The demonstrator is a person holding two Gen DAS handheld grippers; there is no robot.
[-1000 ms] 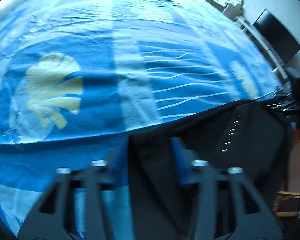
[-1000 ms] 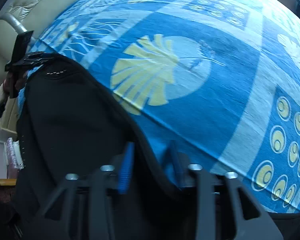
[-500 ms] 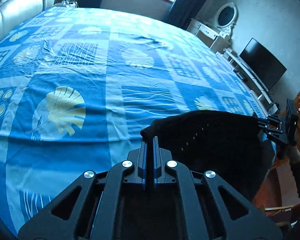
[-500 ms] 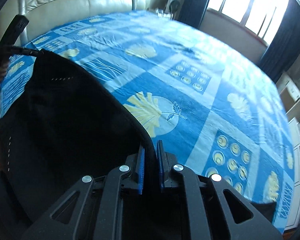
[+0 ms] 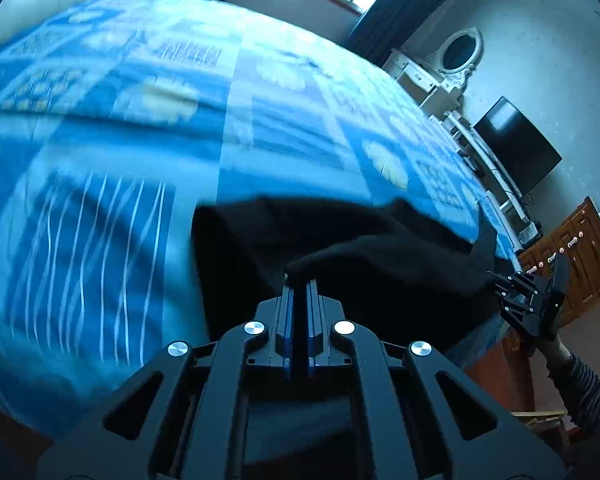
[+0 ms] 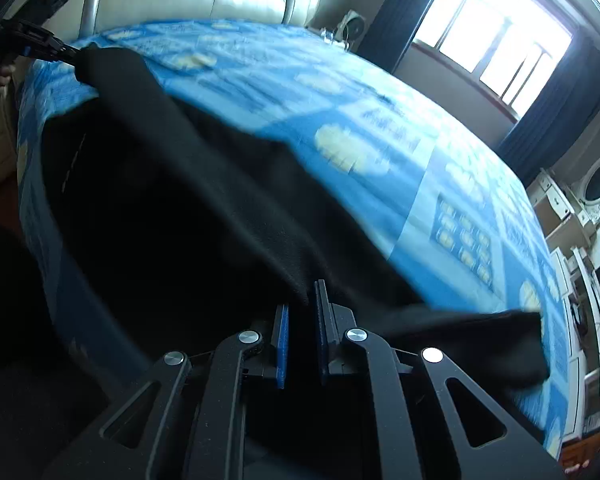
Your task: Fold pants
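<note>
Two sets of jaws are clamped on the black pants — the left gripper low centre in its view, the right gripper likewise in its own. The cloth hangs taut between them above the blue bed. Judging by that, a fold-over is under way — next, carry the held edge across and lay it flat.

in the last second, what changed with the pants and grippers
Both grippers went from open to shut on the black pants: left gripper, right gripper. They lifted the held edge off the blue bedspread and carried it forward. The bedspread stayed put.
</note>
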